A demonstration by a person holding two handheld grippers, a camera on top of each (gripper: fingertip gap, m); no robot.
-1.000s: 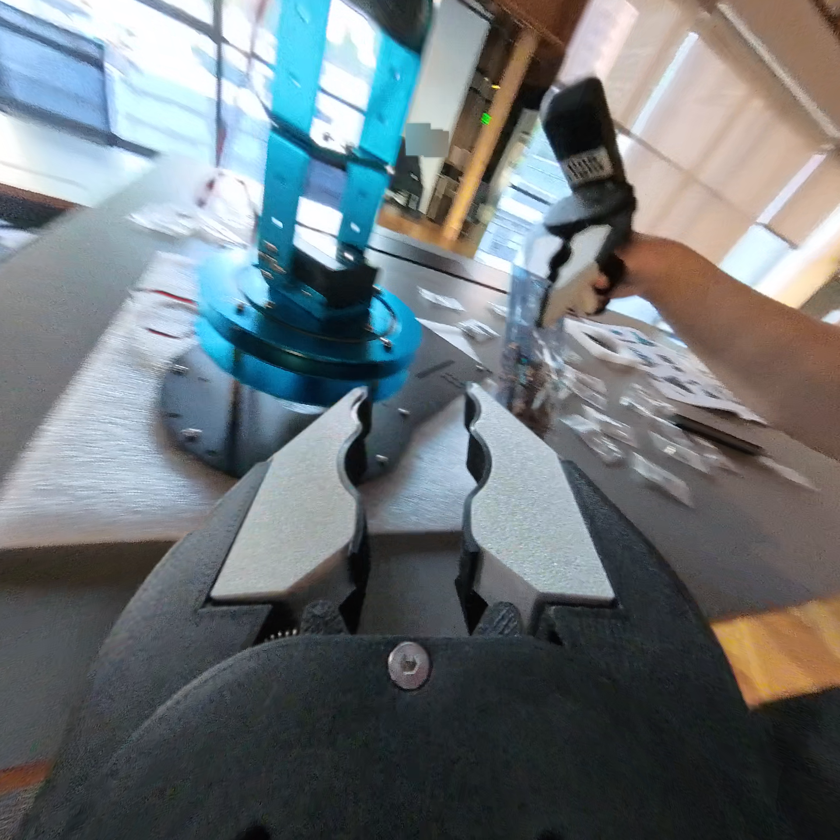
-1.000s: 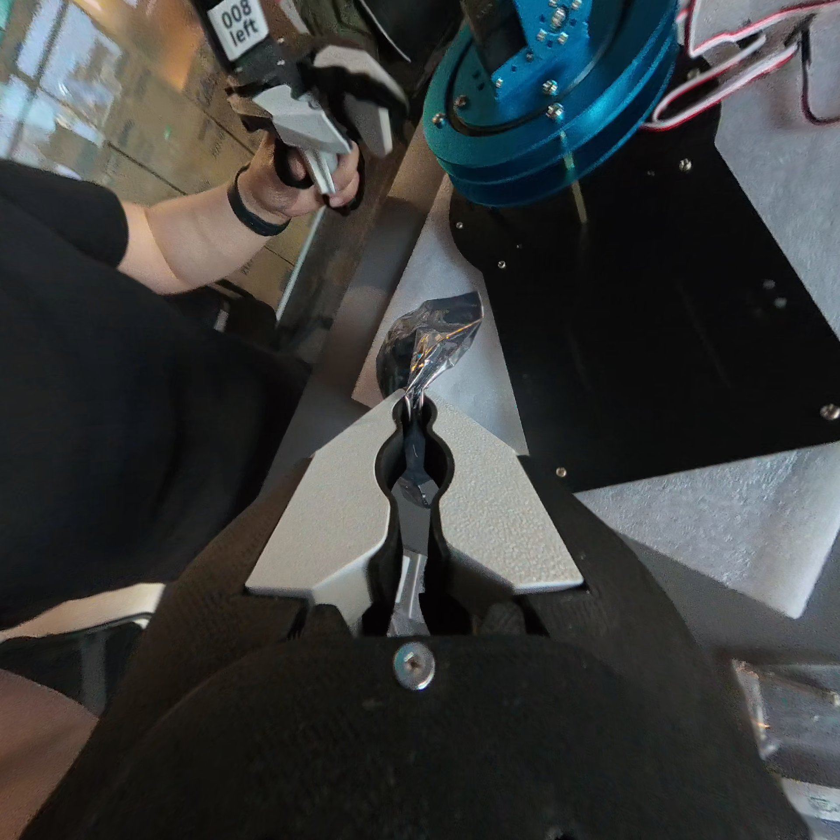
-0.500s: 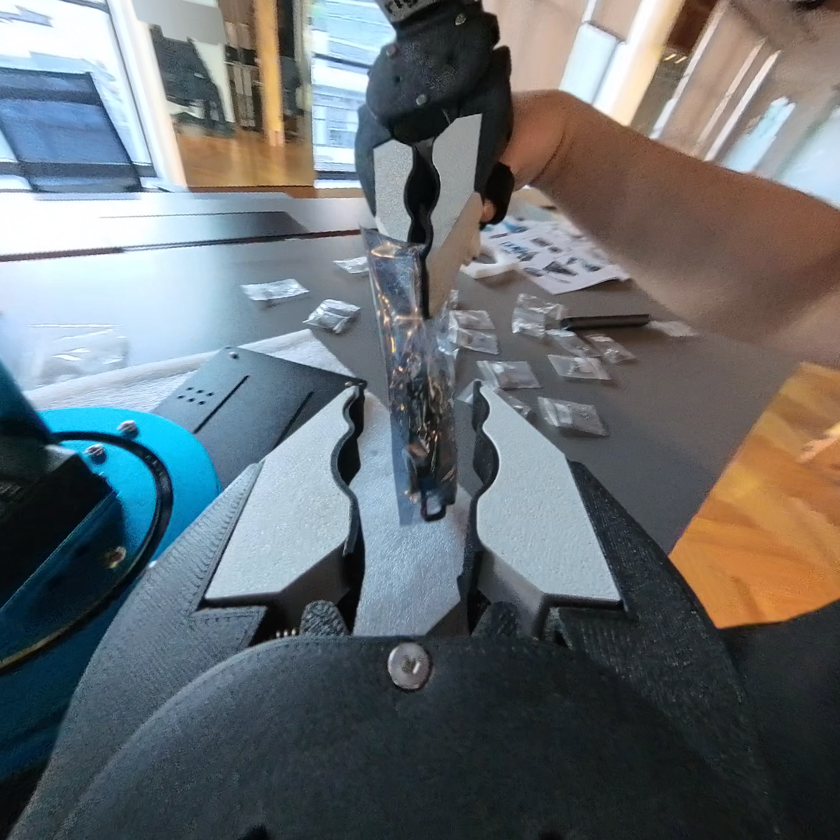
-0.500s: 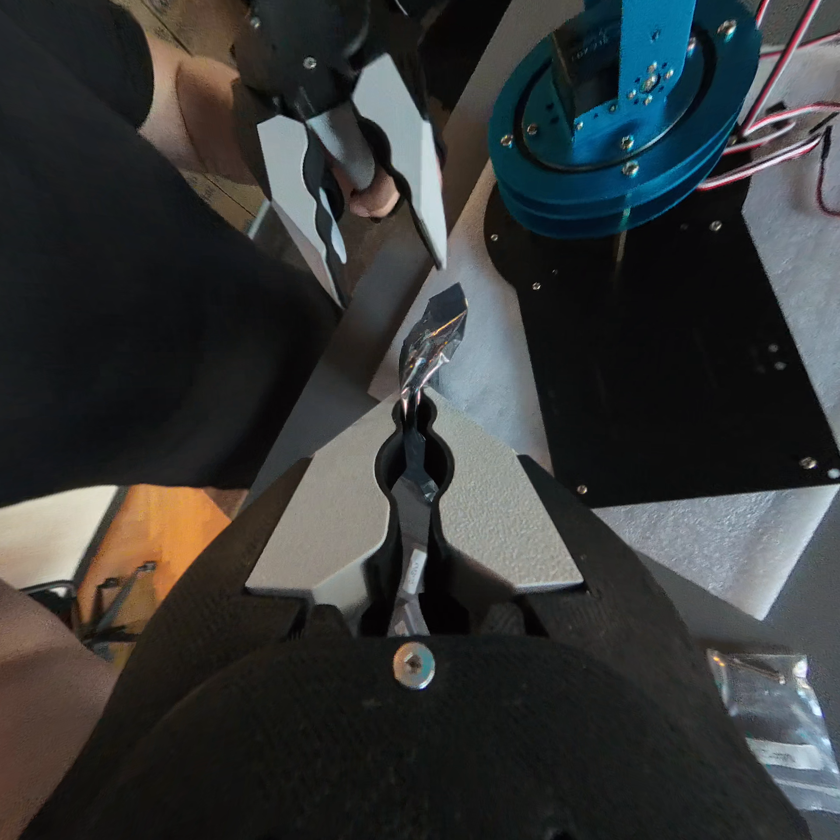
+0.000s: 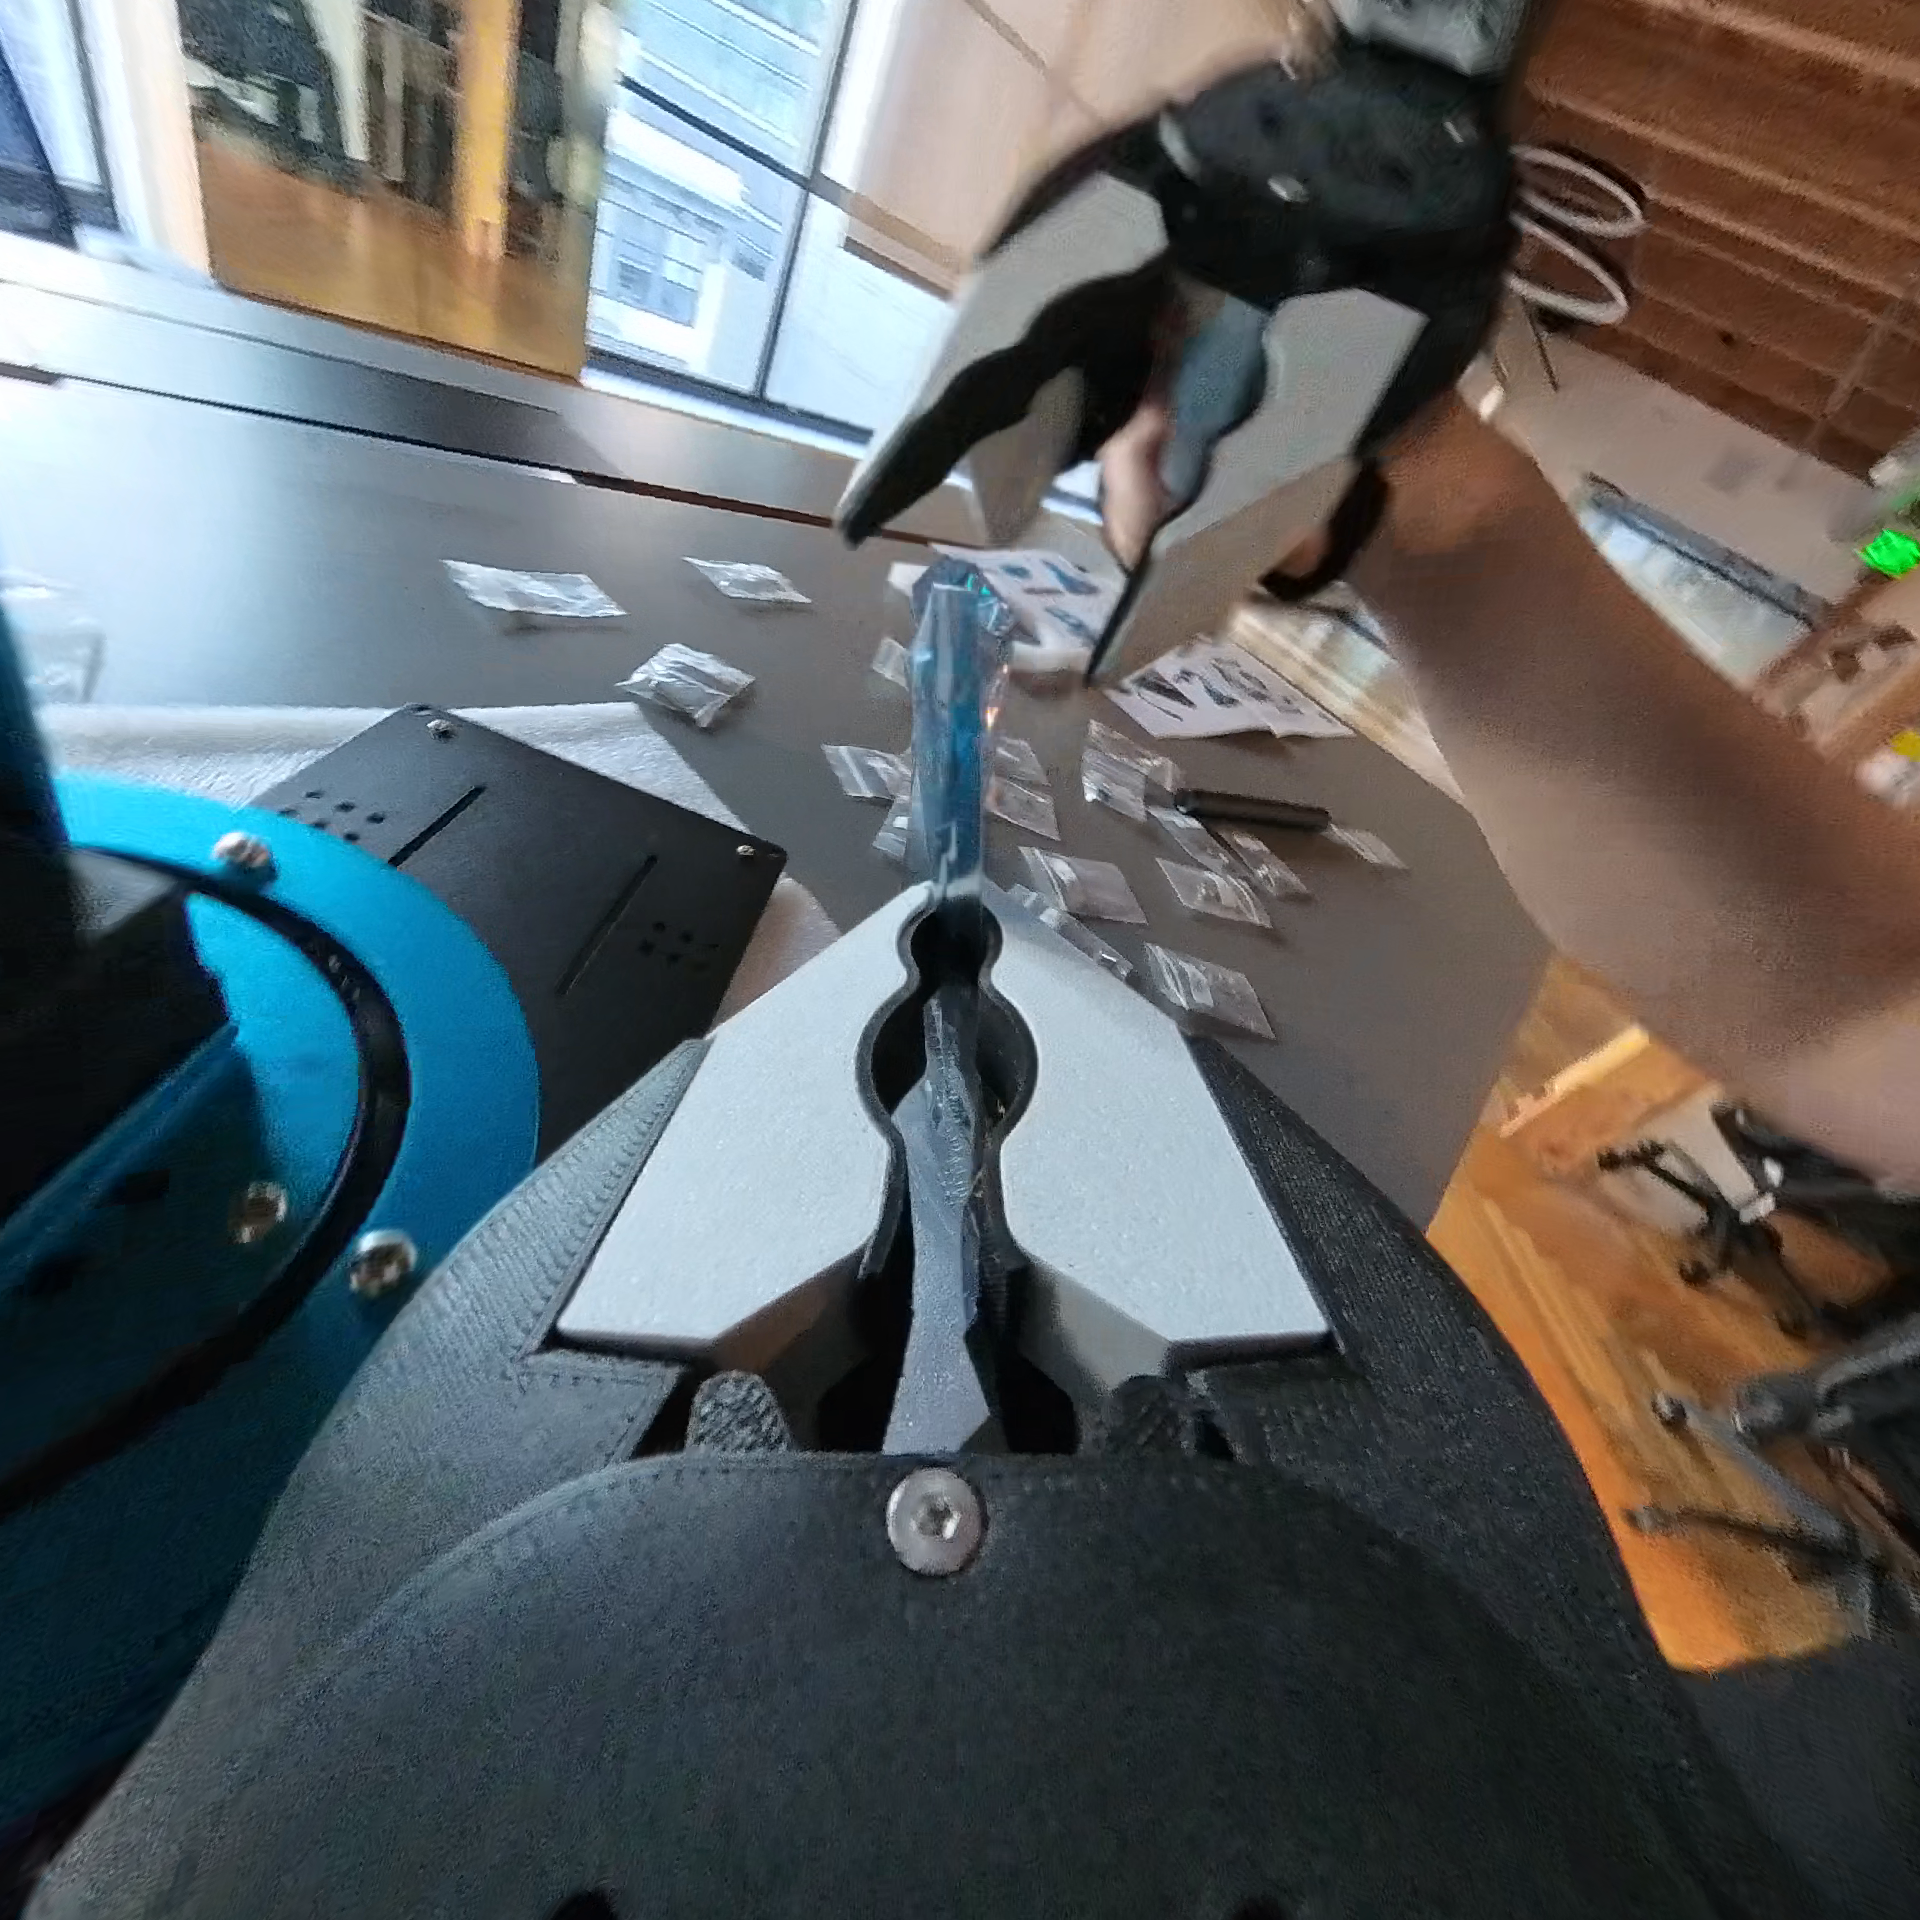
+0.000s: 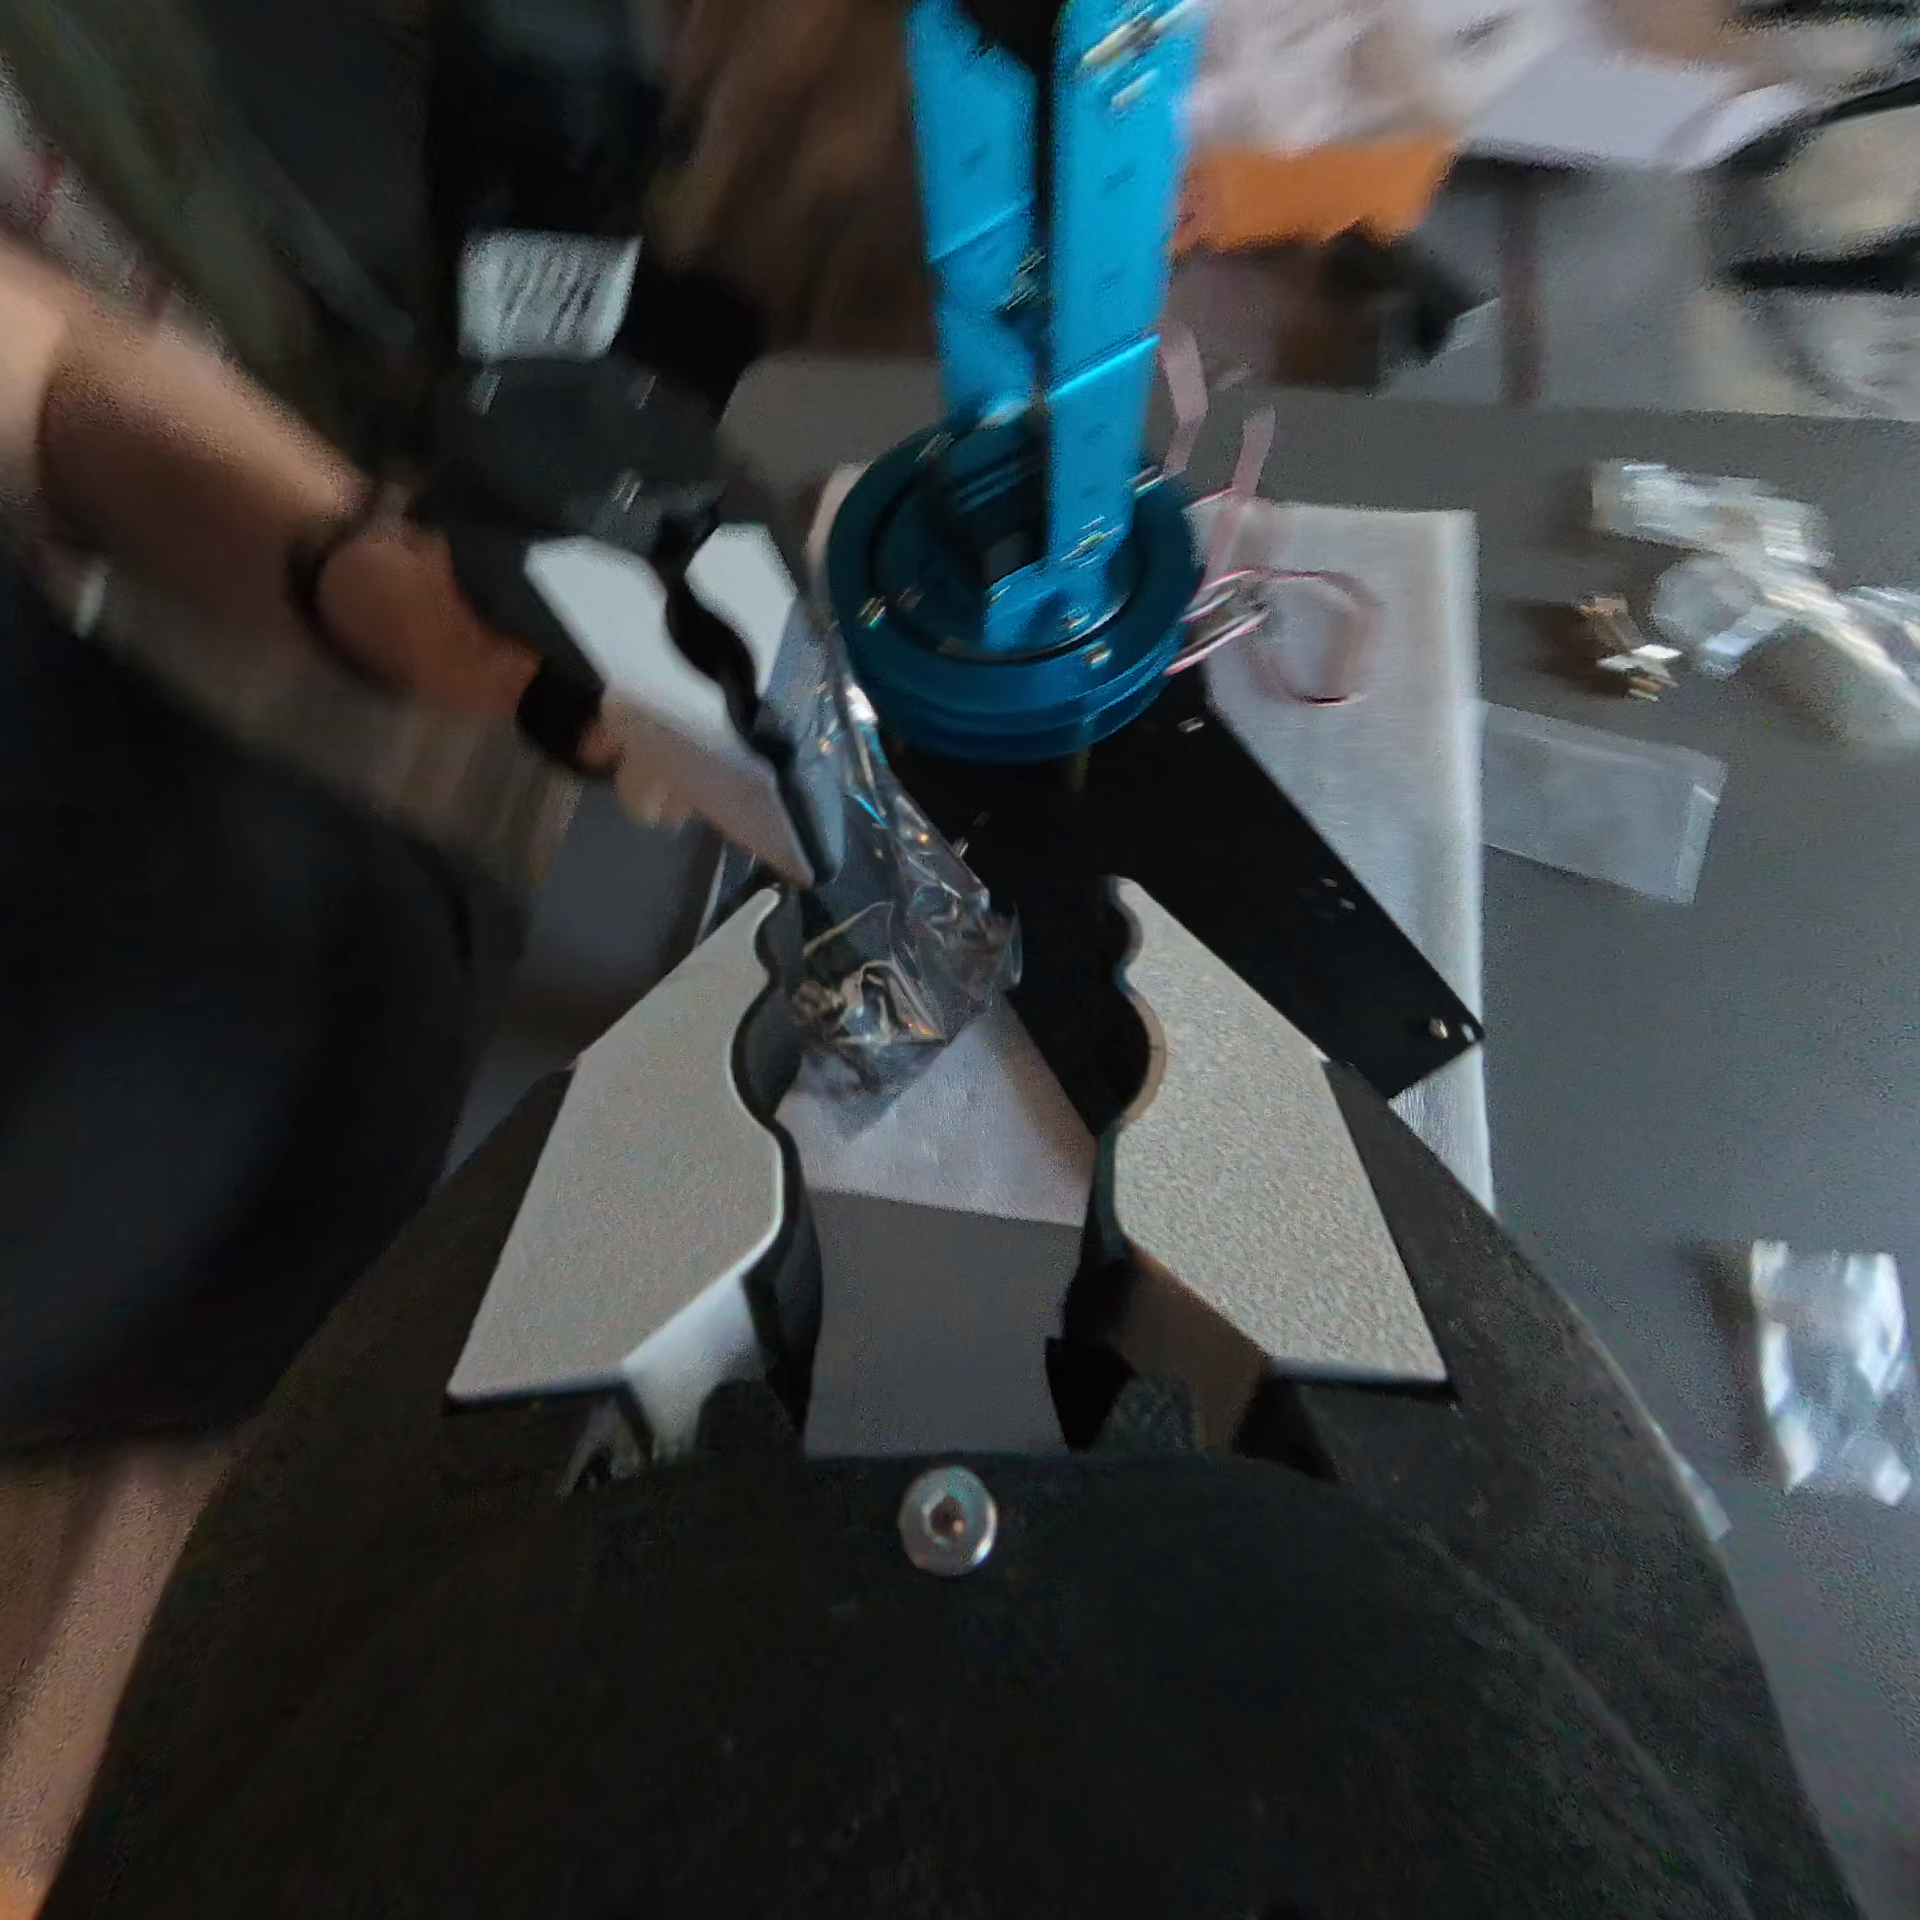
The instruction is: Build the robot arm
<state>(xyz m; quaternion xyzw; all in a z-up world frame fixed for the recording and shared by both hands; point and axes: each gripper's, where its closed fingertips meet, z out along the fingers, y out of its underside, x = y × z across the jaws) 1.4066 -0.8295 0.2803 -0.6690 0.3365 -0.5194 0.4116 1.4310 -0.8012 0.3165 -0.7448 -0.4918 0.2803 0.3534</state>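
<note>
**Clear plastic bag clamped in the left claw, right claw spread apart**

Crinkled clear plastic, a small bag point(image 5: 951, 769) of dark parts, stands pinched between the two closed fingers of the left claw point(image 5: 951, 914), rising toward 12 o'clock. Only the left wrist view shows the right claw point(image 5: 1101, 520) from outside: it hangs at 1 o'clock above the bag's top, fingers apart, touching nothing. That view also gives the dark desk point(image 5: 260, 540) strewn with small packets point(image 5: 686, 681), a black pen point(image 5: 1252, 808) at 2 o'clock and printed sheets point(image 5: 1226, 696) beyond.

The right wrist view shows instead the right claw point(image 6: 945, 914) from behind, released, with the bag point(image 6: 894, 935) hanging into its gap nearer the left finger; whether plastic touches that finger cannot be told. The left claw point(image 6: 800, 862) comes in from 10 o'clock, clenched on the bag. At 12 o'clock stands a blue round base point(image 6: 1008, 644) with two blue upright brackets point(image 6: 1049, 260), on a black plate point(image 6: 1247, 883) over white foam point(image 6: 1382, 644); thin wires point(image 6: 1236, 613) trail at its right.

The left wrist view cuts the blue base point(image 5: 312, 1091) off at 9 o'clock. Motion blur smears the right wrist view, so the bag's contents and the packets point(image 6: 1829, 1371) at 3 o'clock are unreadable
</note>
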